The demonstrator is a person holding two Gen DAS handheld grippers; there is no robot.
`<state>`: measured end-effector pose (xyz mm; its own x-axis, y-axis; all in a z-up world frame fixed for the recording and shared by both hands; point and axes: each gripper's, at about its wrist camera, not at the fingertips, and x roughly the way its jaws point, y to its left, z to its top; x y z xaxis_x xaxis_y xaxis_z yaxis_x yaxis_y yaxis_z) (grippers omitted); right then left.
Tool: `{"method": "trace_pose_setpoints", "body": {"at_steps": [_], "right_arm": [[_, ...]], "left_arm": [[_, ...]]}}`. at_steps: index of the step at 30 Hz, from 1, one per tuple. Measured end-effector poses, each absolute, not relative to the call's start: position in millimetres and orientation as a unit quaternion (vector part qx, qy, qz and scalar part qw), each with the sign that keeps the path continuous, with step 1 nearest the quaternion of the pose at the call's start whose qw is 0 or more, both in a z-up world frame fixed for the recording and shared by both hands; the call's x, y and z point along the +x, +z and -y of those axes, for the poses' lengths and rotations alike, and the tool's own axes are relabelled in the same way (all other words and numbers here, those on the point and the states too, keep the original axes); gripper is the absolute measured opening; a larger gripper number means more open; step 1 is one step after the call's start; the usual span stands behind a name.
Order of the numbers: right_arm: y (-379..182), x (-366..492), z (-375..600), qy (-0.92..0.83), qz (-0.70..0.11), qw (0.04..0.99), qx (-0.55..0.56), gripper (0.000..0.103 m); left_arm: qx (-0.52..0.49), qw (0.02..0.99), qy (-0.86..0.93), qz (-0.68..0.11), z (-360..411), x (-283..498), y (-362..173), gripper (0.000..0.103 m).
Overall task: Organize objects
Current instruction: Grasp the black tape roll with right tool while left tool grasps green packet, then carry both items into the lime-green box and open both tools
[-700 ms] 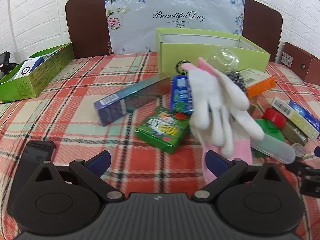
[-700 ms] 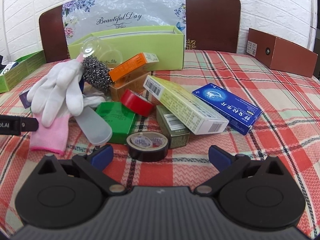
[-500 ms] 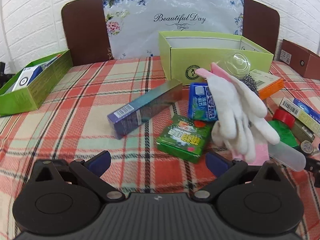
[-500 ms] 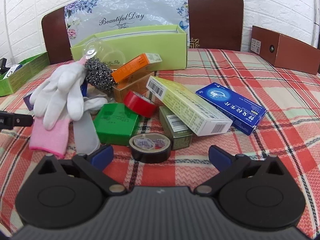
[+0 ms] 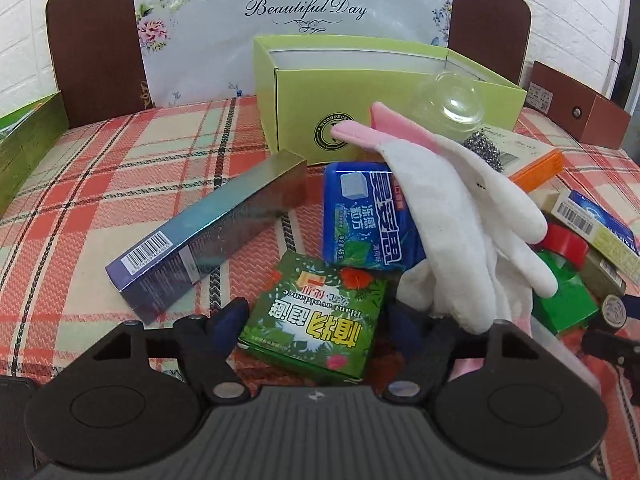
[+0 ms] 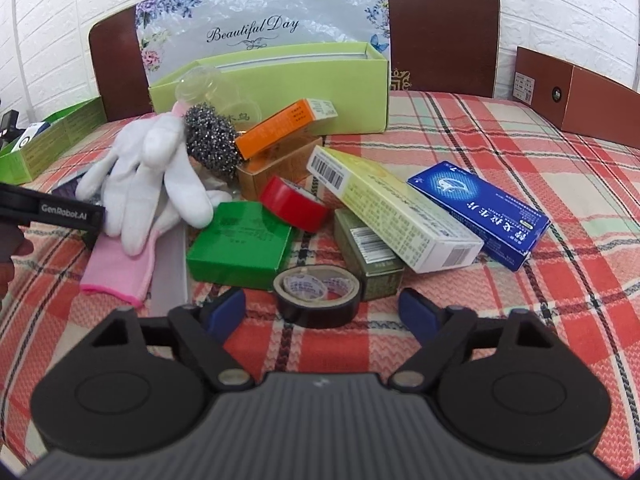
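Note:
My left gripper point(image 5: 318, 320) is open, its fingers on either side of a green printed box point(image 5: 316, 328) lying on the plaid cloth. Beside it lie a dark blue-purple long box point(image 5: 208, 236), a blue packet point(image 5: 368, 220) and white gloves with pink cuffs point(image 5: 460, 220). My right gripper point(image 6: 328, 314) is open, with a black tape roll point(image 6: 318, 294) just ahead between its fingers. Behind the roll lie a plain green box point(image 6: 240, 244), a red tape roll point(image 6: 294, 202), a yellow-white long box point(image 6: 392, 208) and a blue box point(image 6: 480, 212).
A light green open box point(image 5: 384, 92) stands at the back centre, also in the right wrist view point(image 6: 288, 88). A second green tray point(image 6: 48, 140) sits at the left edge. A brown box point(image 6: 576, 96) stands back right. A steel scourer point(image 6: 210, 140) and orange box point(image 6: 284, 126) lie in the pile.
My left gripper has moved forward and down so the green printed box now sits between its fingers. My right gripper has moved slightly closer to the black tape roll.

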<state>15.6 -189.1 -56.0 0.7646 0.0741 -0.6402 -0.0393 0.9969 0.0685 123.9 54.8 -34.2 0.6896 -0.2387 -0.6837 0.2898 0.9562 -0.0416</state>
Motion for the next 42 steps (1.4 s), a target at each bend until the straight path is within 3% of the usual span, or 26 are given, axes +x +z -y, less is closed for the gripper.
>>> {"method": "trace_pose_setpoints", "body": {"at_steps": [3, 6, 12, 19, 22, 28, 35, 42], "right_arm": [[-54, 16, 187, 0.032, -0.338, 0.94, 0.025, 0.074], [-54, 20, 182, 0.034, -0.341, 0.939, 0.008, 0.045], [-51, 8, 180, 0.066, -0.344, 0.937, -0.013, 0.045], [-54, 2, 181, 0.068, -0.338, 0.939, -0.01, 0.049], [-56, 1, 182, 0.067, -0.335, 0.94, -0.008, 0.049], [-57, 1, 188, 0.071, -0.329, 0.942, 0.007, 0.045], [-17, 2, 200, 0.122, -0.285, 0.95, 0.032, 0.045], [34, 63, 202, 0.153, -0.218, 0.964, 0.03, 0.045]], "left_arm": [[0.043, 0.92, -0.15, -0.359, -54, 114, -34, 0.073], [0.043, 0.918, -0.15, -0.366, -54, 100, -32, 0.072], [0.071, 0.915, -0.141, -0.371, -57, 59, -32, 0.073], [0.083, 0.918, -0.122, -0.368, -50, 72, -35, 0.078], [0.075, 0.917, -0.135, -0.369, -52, 72, -35, 0.07], [0.066, 0.916, -0.127, -0.374, -59, 62, -28, 0.068], [0.051, 0.939, -0.154, -0.302, -65, 61, 39, 0.068], [0.025, 0.957, -0.154, -0.244, -40, 113, 95, 0.068]]}}
